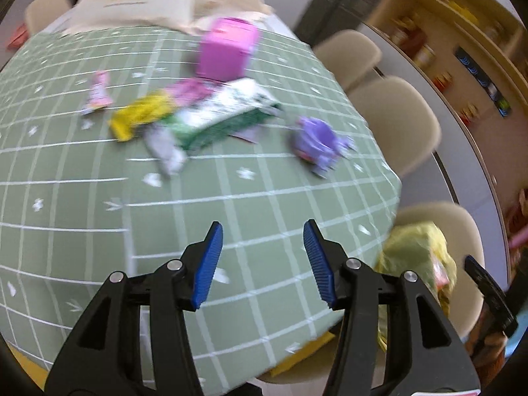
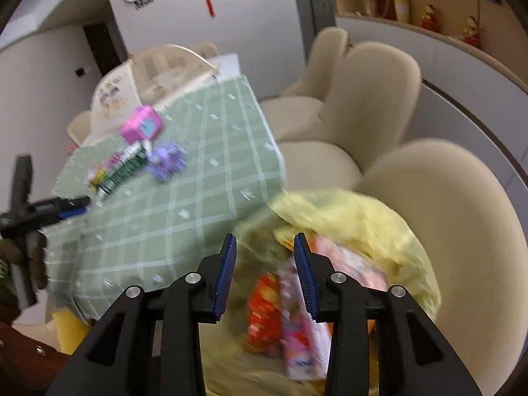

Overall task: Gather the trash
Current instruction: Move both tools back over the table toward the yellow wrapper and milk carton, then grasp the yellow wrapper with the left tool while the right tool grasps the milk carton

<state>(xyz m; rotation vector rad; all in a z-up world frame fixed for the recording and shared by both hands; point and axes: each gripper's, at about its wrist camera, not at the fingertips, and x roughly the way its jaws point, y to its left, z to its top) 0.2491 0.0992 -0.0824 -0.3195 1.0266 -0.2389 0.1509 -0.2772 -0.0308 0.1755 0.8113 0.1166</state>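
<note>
My right gripper [image 2: 264, 274] hung over the yellow bag [image 2: 389, 231] on the chair, fingers apart, nothing in them. Left gripper [image 1: 263, 262] fingers apart and empty over the table [image 1: 82, 198]. Risk was the limp bag rim folding shut, so wrappers [image 2: 283, 316] spill. The far trash pile [image 1: 194, 115] was blurred — labels unreadable, bag bottom cut off.

Left hand-held gripper [image 1: 263, 257] hovers with jaws apart and empty over the green checked counter [image 1: 82, 181]; blurred wrappers [image 1: 184, 115] at twelve o'clock, yellow bag [image 1: 415, 250] at three
</note>
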